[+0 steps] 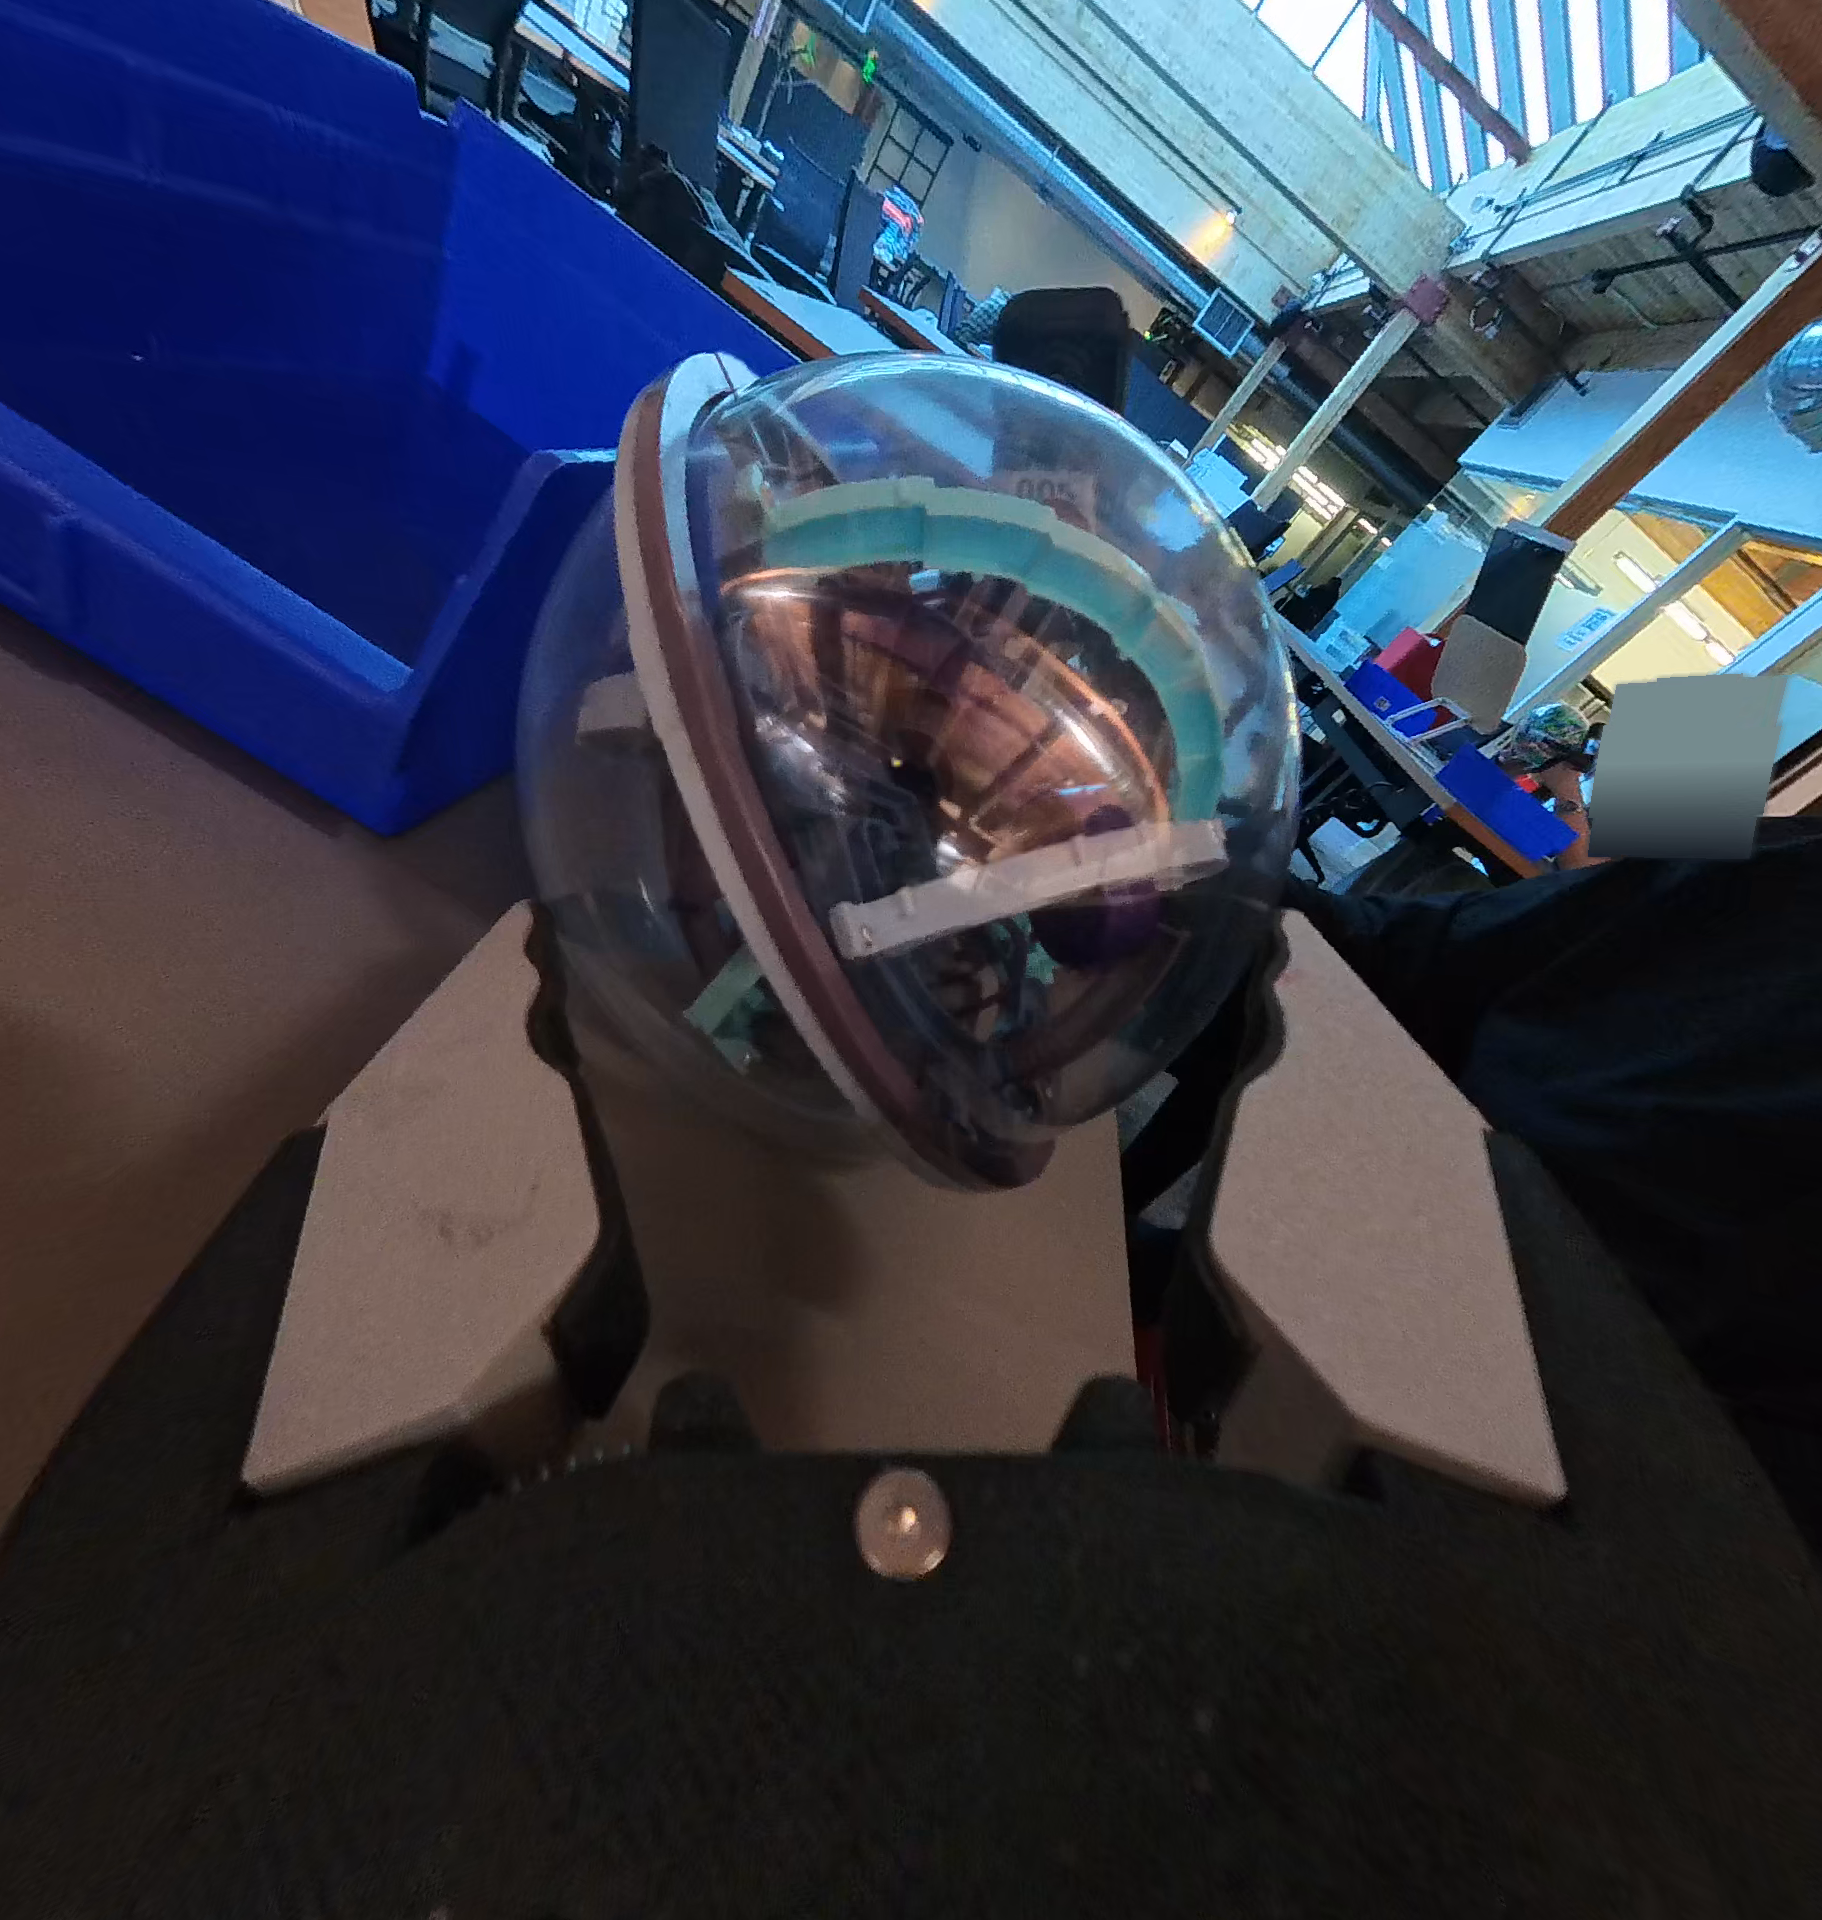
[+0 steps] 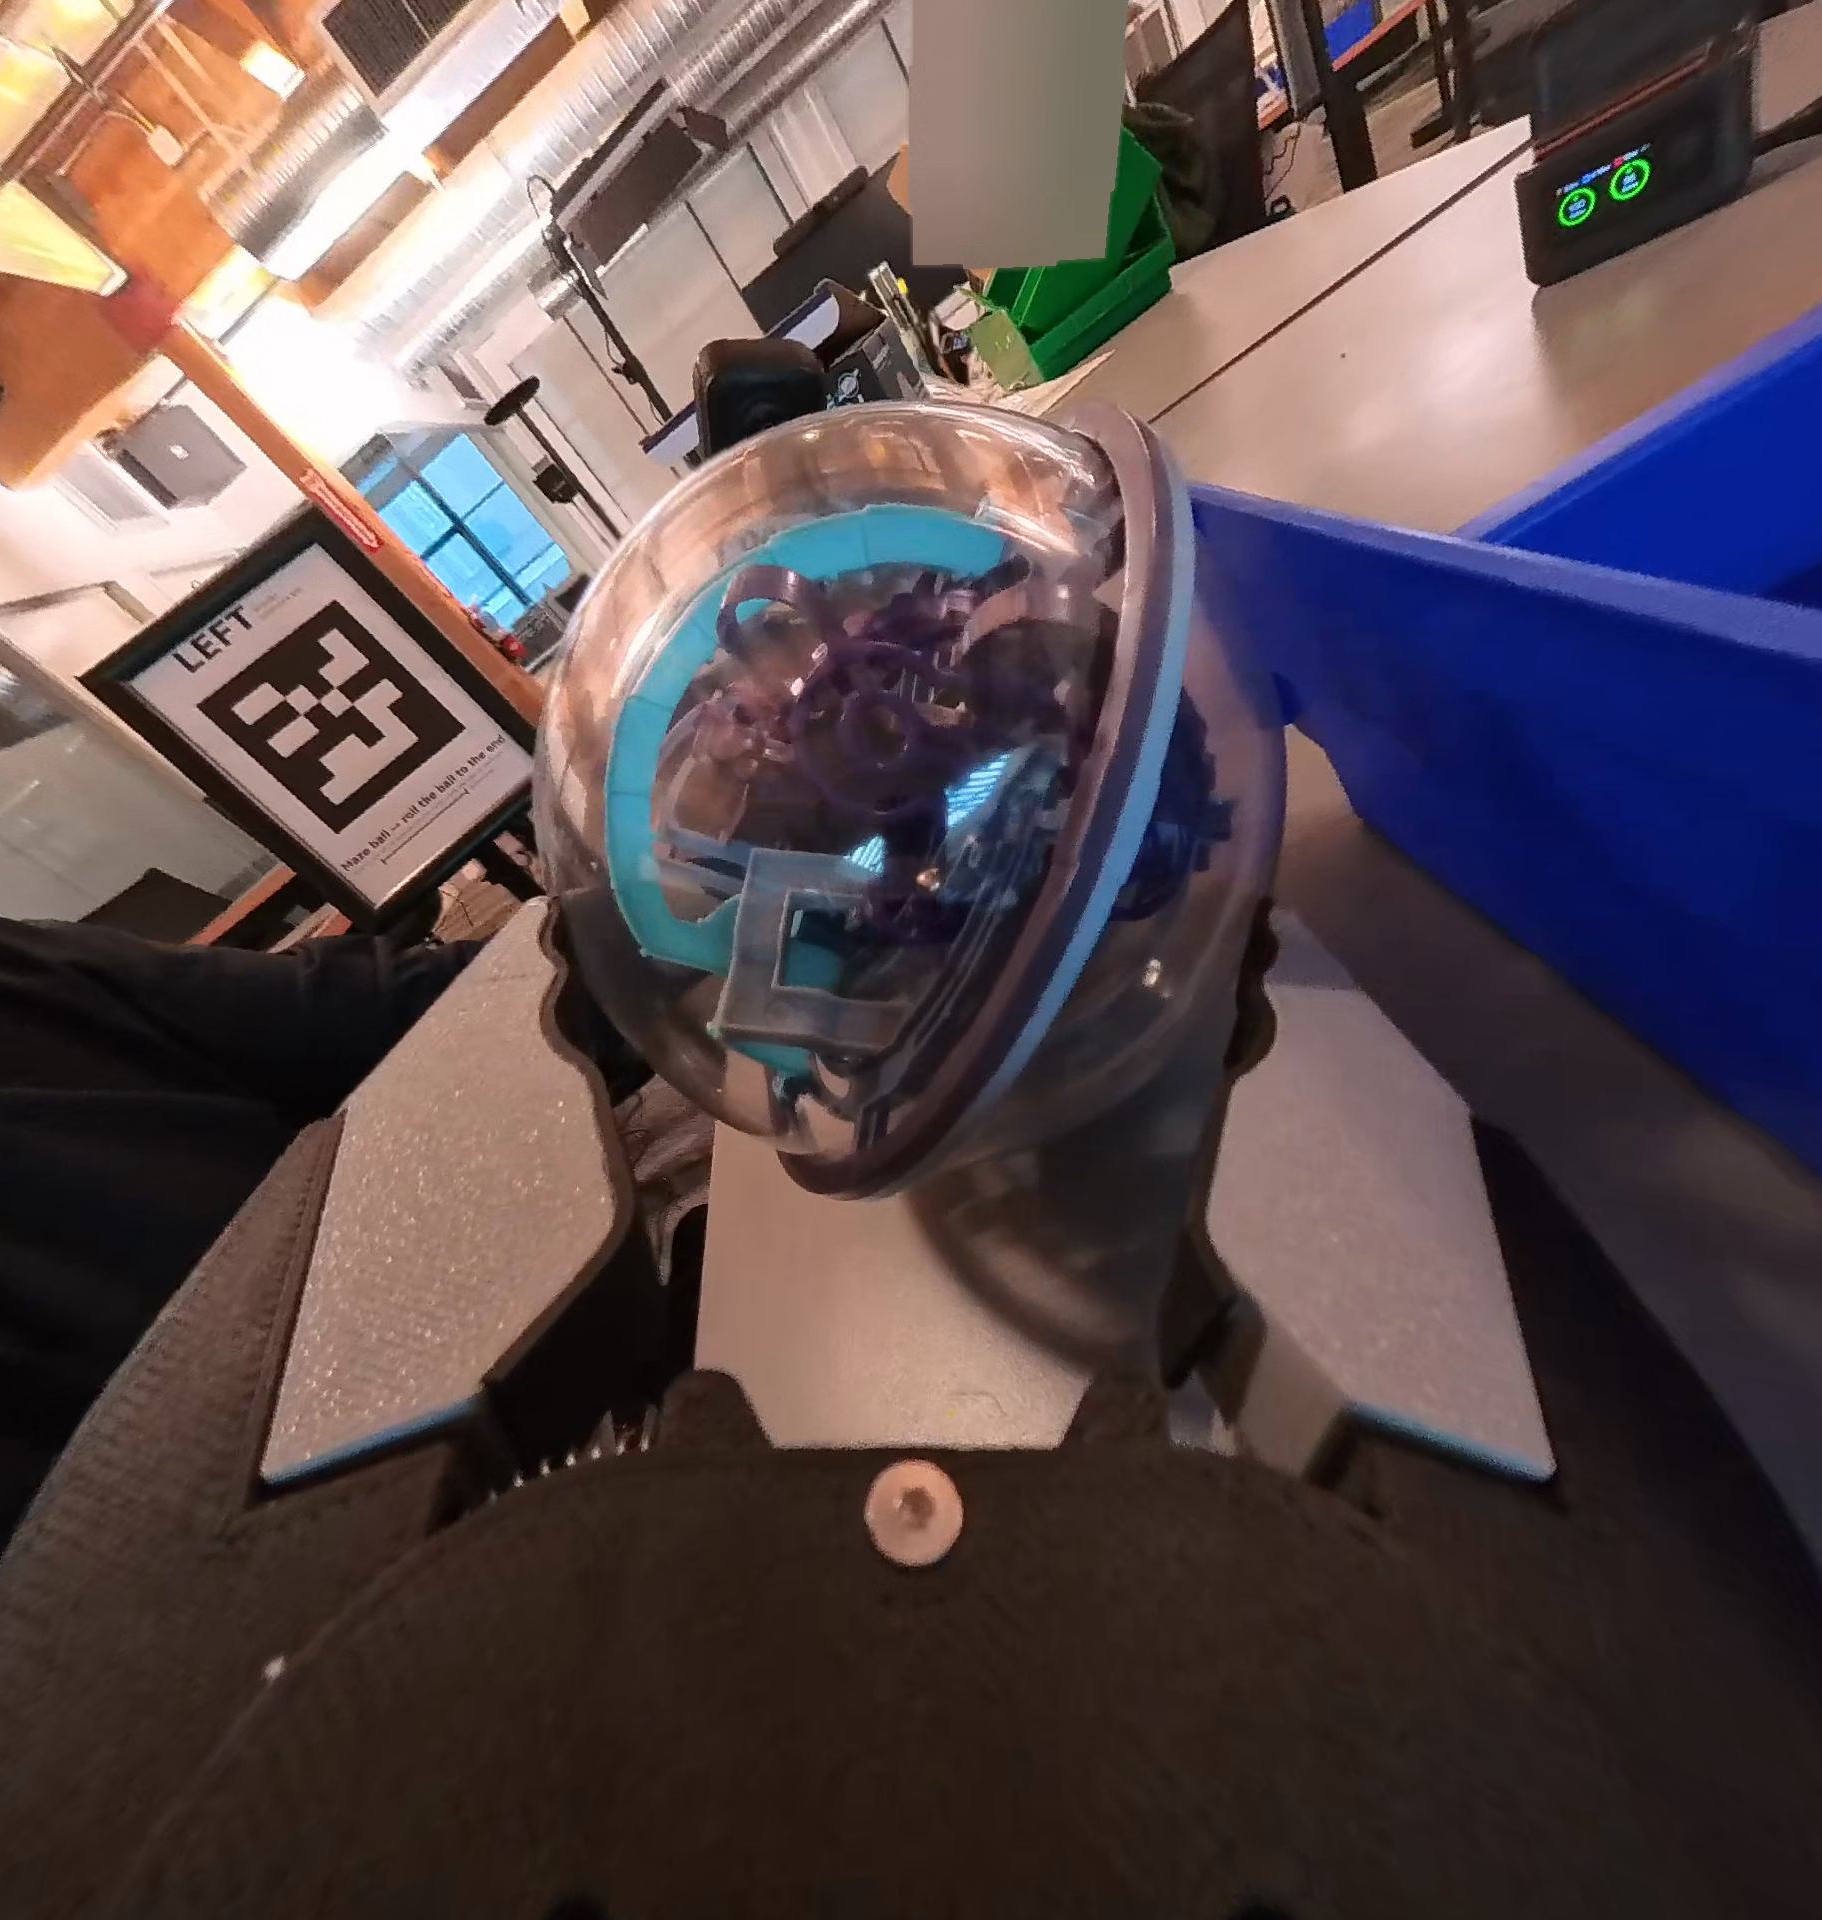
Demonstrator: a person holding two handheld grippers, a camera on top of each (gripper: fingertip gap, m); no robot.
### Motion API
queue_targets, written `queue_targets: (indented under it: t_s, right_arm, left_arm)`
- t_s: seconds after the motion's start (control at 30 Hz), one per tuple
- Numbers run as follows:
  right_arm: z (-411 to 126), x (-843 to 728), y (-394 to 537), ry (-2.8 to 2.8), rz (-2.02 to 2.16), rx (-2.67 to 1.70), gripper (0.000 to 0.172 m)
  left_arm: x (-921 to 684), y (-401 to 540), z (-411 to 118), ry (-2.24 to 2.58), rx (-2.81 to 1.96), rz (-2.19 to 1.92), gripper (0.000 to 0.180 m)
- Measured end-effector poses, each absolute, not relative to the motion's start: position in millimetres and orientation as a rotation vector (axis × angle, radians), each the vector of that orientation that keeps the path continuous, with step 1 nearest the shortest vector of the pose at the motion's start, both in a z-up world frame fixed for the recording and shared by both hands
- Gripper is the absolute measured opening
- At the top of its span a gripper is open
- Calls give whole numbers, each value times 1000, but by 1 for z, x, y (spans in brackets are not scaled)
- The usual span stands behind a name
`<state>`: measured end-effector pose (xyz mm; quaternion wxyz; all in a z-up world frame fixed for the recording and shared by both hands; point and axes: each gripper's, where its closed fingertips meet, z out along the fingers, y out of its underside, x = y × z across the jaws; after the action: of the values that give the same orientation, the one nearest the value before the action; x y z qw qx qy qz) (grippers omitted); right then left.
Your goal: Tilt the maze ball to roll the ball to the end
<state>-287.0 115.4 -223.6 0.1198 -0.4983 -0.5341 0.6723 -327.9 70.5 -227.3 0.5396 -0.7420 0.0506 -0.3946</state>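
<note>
- Left wrist view: the left gripper is closed on the clear plastic maze ball, a transparent sphere with a dark brown and white band around its middle.
- The wavy black pads press against the sphere on both sides; the sphere fills the whole space between them.
- The maze ball is lifted clear of the brown desk and tilted, so its band runs on a slant from upper left to lower right.
- Inside the sphere a curved teal track arcs across the upper part, and a pale grey straight track lies below it. The small ball inside cannot be made out.
- A large blue plastic bin stands on the desk to the left, behind the sphere.
- A dark sleeve lies at the right, beside the gripper.

- Right wrist view: the right gripper is likewise clamped on the same maze ball, with one black pad against each flank of the sphere.
- Here the band slants from upper right to lower left, and a bright teal curved track sits at the left of the purple inner maze.
- The blue bin is just beside the sphere on the right.
- A black-framed sign with a black-and-white marker stands at the left, behind a dark sleeve.
- A green bin sits far back on the grey desk.
</note>
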Motion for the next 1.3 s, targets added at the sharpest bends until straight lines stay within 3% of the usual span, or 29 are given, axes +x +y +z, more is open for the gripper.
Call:
queue_targets:
  t_s: [0.97, 1.3]
  right_arm:
    - [-225, -285, 115, -1562, 2032, -1497, 120]
    - [-230, -284, 112, -1641, 1954, -1491, 118]
  left_arm:
    - [-327, 67, -221, 172, -1724, -905, 132]
    - [-336, 71, -215, 204, -1707, -880, 123]
